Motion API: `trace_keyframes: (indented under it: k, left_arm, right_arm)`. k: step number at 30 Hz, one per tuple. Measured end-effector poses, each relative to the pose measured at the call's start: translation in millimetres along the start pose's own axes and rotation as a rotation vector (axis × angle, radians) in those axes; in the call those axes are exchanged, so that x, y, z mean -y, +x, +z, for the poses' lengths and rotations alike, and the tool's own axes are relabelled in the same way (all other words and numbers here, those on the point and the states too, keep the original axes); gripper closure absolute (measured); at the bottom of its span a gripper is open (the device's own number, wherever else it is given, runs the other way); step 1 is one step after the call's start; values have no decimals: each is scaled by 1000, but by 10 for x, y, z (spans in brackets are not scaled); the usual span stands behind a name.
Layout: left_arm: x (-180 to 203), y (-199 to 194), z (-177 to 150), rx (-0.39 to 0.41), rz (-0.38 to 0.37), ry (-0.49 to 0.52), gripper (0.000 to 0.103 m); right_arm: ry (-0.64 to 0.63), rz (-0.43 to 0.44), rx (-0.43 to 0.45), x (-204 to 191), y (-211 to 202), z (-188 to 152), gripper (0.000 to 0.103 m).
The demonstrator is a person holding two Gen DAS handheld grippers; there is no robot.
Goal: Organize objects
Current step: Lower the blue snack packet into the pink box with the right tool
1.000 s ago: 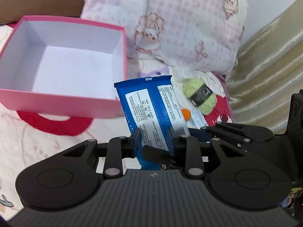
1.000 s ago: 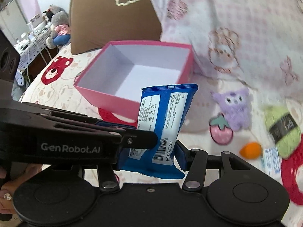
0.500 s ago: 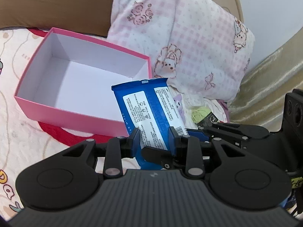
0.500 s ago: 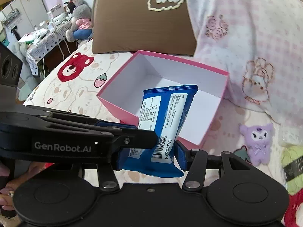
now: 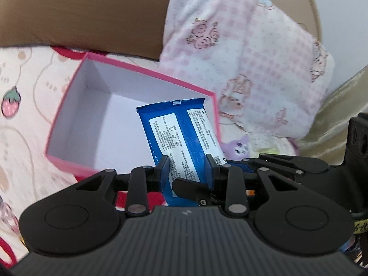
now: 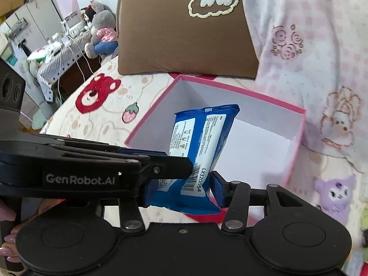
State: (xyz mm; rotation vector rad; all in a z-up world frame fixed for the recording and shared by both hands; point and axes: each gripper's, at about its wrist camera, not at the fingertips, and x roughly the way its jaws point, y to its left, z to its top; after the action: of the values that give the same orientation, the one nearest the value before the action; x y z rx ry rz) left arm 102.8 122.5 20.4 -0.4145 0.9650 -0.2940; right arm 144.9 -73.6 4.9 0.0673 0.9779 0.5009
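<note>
A: Blue wipes pack (image 5: 181, 138), where?

B: Clamped at its lower end by both. Left gripper (image 5: 186, 166) nearly closed, pinching across the narrow width; right gripper (image 6: 181, 189) about half open, its jaws just drawn in a little, pads on the pack's broad sides. The pack stands tilted beyond the fingertips, top over the pink box (image 6: 296, 142).

A: The box?

B: Ahead of and below the fingers, nothing visible inside.

A: Doing it well?

B: Probably carry past the near wall, lower both ends level, then release both together.
</note>
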Motion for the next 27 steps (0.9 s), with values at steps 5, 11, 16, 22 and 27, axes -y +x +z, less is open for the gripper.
trace_keyframes:
  k: [5, 11, 16, 22, 27]
  left_arm:
    - [-127, 276, 298, -65, 75, 57, 74]
    - [-335, 771, 528, -143, 147, 74, 74]
    - [-527, 1112, 663, -150, 173, 73, 74]
    - [-734, 1436, 762, -214, 172, 45, 74]
    - [-843, 1606, 718, -223, 186, 16, 74]
  right_arm:
    - [88, 59, -24, 154, 429, 175, 49]
    - [199, 90, -46, 398, 949, 247, 49]
    - [277, 134, -59, 615, 1333, 326, 49]
    - [311, 149, -130, 742, 1641, 392, 49]
    - [327, 151, -190, 794, 1781, 386, 44]
